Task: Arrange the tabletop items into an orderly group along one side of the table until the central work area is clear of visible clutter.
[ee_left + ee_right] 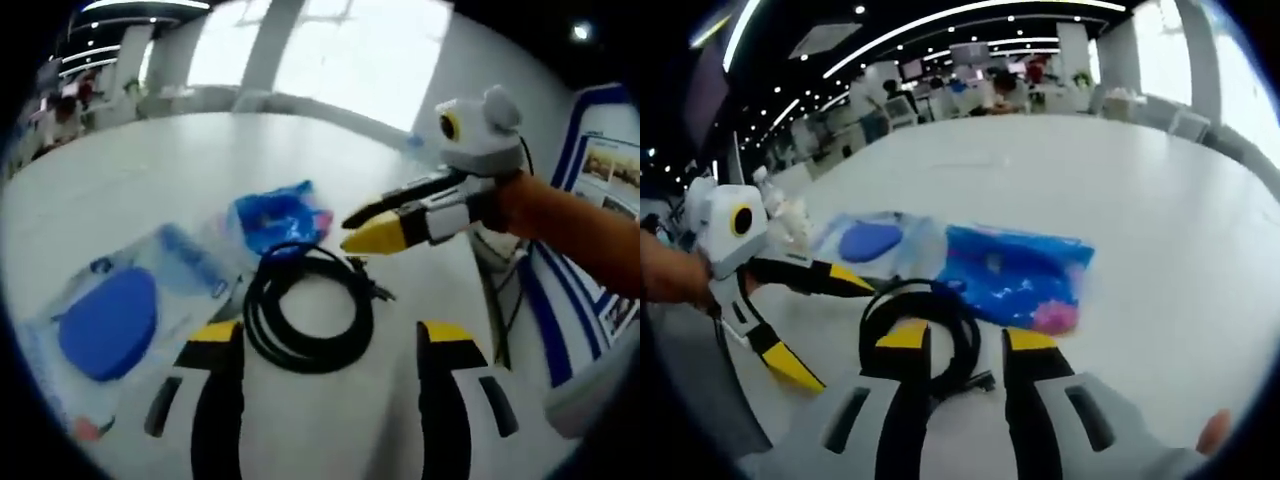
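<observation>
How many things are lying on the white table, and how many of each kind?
Coiled black cable: 1
Clear plastic bag holding a round blue disc: 1
Crumpled blue plastic packet with a pink corner: 1
Total: 3 things on the white table

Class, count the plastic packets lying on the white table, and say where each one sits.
2. A clear packet holding a blue disc lies at one end; a blue printed packet lies beside it, next to the coiled black cable. Others may be out of view.
</observation>
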